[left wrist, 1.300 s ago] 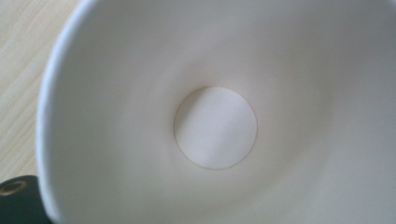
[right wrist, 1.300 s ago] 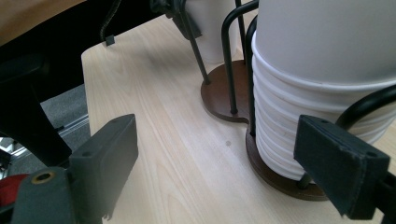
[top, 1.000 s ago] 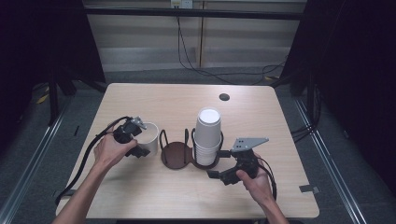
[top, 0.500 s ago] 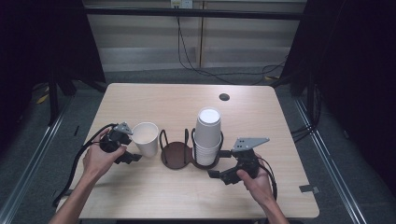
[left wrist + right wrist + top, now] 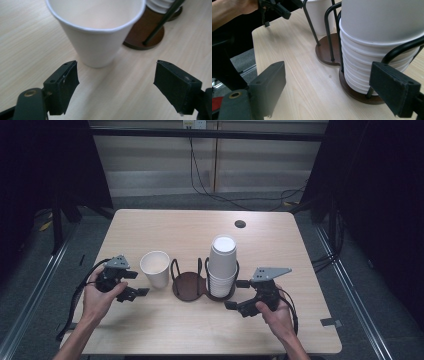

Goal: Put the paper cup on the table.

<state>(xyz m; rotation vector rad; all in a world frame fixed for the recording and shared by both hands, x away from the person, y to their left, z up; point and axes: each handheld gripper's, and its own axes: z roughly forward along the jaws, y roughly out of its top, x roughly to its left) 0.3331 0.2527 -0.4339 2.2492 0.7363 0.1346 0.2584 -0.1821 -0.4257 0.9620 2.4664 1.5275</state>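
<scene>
Your light wooden table [image 5: 150, 227] carries a single white paper cup [image 5: 155, 268], standing upright just beside a dark brown two-ring cup holder [image 5: 190, 286].

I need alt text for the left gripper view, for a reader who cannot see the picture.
An upright, empty white paper cup stands on a light wooden table, just beyond the left gripper, whose two black jaws are open and apart from the cup. Behind it at upper right are a brown holder base and stacked white cups.

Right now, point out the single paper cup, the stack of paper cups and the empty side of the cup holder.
single paper cup [image 5: 155, 270], high view, on its outer wall.
stack of paper cups [image 5: 222, 262], high view, on the top cup's side.
cup holder [image 5: 189, 285], high view, on its empty brown base.
</scene>
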